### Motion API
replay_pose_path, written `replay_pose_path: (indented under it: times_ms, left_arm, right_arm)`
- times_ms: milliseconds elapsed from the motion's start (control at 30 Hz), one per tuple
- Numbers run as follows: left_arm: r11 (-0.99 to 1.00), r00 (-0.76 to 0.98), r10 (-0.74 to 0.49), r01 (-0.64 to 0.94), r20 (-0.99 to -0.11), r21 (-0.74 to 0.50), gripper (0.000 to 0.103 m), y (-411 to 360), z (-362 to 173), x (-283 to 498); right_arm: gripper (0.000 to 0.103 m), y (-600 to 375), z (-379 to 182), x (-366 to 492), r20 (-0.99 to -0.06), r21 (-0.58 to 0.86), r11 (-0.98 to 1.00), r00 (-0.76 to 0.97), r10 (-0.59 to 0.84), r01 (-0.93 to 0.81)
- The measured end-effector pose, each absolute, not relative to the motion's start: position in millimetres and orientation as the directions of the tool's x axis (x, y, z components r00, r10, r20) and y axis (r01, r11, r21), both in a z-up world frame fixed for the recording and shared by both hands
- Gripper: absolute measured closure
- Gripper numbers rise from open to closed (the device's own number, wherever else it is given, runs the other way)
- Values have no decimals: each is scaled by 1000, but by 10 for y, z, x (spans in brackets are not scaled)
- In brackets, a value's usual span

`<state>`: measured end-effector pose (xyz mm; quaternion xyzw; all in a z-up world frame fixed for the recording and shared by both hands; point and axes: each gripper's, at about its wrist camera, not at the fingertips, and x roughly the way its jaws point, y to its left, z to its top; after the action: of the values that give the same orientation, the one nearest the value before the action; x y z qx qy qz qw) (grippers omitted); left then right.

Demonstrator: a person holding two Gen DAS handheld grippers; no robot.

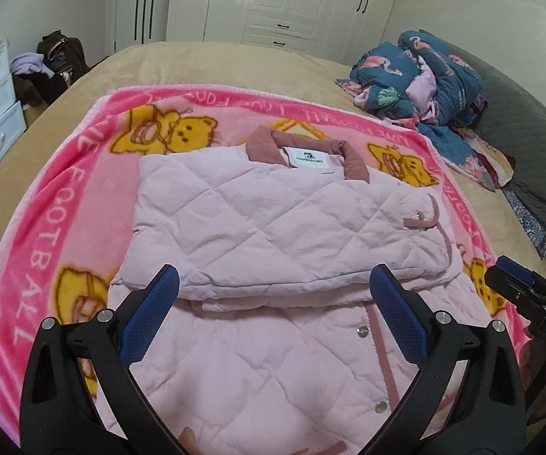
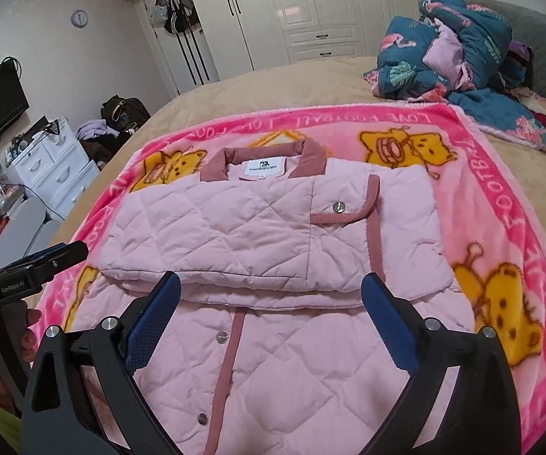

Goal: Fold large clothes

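Observation:
A light pink quilted jacket (image 1: 273,227) (image 2: 257,235) with a darker pink collar and trim lies on a pink bear-print blanket (image 1: 45,258) (image 2: 500,208). Its collar end forms a folded layer resting on the lower part with the snap buttons. My left gripper (image 1: 274,276) hovers over the fold's near edge, open, with nothing between its blue pads. My right gripper (image 2: 271,280) hangs over the same edge, also wide open and empty. In the left wrist view the right gripper (image 1: 515,284) shows at the right edge. In the right wrist view the left gripper (image 2: 57,258) shows at the left, held by a hand.
The blanket covers a beige bed (image 1: 204,60) (image 2: 310,79). A crumpled blue flamingo quilt (image 1: 424,79) (image 2: 454,57) is piled at the far right by a grey headboard. White wardrobes (image 2: 310,7) stand behind, white drawers (image 2: 53,167) and a bag at the left.

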<state>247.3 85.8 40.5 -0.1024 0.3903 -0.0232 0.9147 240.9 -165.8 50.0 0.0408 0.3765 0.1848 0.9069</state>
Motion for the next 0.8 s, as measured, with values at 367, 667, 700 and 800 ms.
replay_pose_path:
  times_ms: [367, 667, 700, 800]
  left_arm:
    - [977, 725, -134, -17, -676, -212, 8, 815, 635, 2197]
    - [978, 755, -137, -1, -641, -211, 8, 763, 833, 1951]
    - [978, 758, -138, 1, -637, -211, 8, 761, 853, 1925]
    - [978, 767, -139, 7, -626, -209, 8, 743, 907, 1839]
  right_arm:
    - [8, -1754, 771, 2136, -620, 206, 928, 692, 369, -311]
    - [7, -1830, 990, 1874, -573, 207, 923, 724, 384, -325]
    - [7, -1842, 1007, 1846, -571, 205, 924, 727, 380, -322]
    - [4, -1882, 1048, 1765, -562, 204, 925, 736, 379, -321]
